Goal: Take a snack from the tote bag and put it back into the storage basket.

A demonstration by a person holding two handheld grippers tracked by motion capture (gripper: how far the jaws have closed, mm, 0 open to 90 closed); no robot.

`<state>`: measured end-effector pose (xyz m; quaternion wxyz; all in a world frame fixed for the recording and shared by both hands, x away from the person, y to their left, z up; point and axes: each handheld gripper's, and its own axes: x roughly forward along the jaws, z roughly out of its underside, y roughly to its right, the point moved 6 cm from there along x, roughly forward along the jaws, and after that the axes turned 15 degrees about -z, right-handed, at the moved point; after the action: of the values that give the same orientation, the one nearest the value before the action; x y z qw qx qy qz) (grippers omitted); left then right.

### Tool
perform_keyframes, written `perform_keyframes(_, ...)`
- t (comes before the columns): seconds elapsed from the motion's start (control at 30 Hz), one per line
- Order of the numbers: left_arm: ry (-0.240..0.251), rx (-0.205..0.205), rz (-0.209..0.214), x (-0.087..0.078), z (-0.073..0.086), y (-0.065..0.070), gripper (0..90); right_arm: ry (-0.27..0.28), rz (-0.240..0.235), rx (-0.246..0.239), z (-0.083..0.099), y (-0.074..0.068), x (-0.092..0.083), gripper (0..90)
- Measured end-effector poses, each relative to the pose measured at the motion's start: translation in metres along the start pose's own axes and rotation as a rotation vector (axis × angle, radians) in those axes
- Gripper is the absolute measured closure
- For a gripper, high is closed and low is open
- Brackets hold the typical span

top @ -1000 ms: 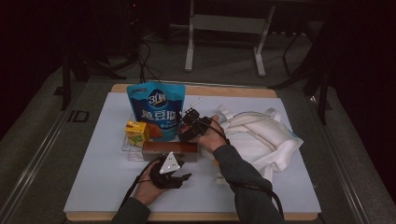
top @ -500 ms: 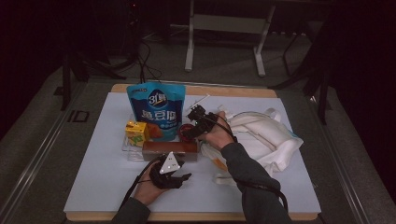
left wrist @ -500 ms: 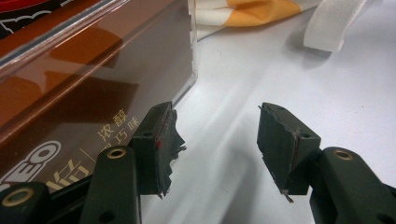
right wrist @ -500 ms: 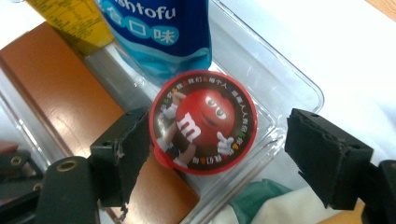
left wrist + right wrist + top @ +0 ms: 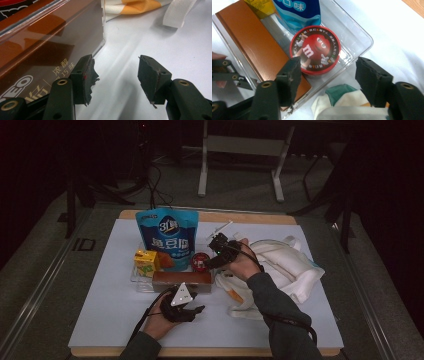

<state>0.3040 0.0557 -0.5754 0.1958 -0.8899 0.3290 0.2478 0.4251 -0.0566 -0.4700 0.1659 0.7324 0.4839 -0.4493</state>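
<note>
White cloth covers my table [image 5: 110, 320], dark floor all round it. On it stands a clear tray [image 5: 359, 32] holding a blue pouch [image 5: 169, 237], a yellow carton [image 5: 145, 261], a long brown box [image 5: 181, 279] and a round red tin [image 5: 315, 50]; a white bag [image 5: 290, 265] lies to the right.

My right tongs [image 5: 328, 75] hang above the tin in the tray's right end. Since a second ago the hand has lifted a little and swung toward the bag, and the jaws have just been closing somewhat, yet they stand spread with nothing between them. So the tin sits in the tray, let go or not yet taken; I judge the grip is still to come.

My left tongs [image 5: 116, 75] rest spread and empty on the cloth, one jaw just beside the brown box.
</note>
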Motion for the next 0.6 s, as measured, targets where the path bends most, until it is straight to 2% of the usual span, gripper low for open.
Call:
perform_keyframes(0.2,0.000,-0.001,0.000,0.000,0.000,0.000,46.1,-0.013,0.019,-0.025,0.006,0.003,-0.007,45.3)
perform_keyframes(0.47,0.000,-0.004,0.001,0.000,0.000,0.000,46.1,-0.015,0.023,-0.050,0.012,0.004,-0.013,46.1)
perform_keyframes(0.6,-0.001,-0.004,0.002,0.000,0.000,0.000,46.1,-0.009,0.025,-0.038,0.017,0.008,-0.016,46.0)
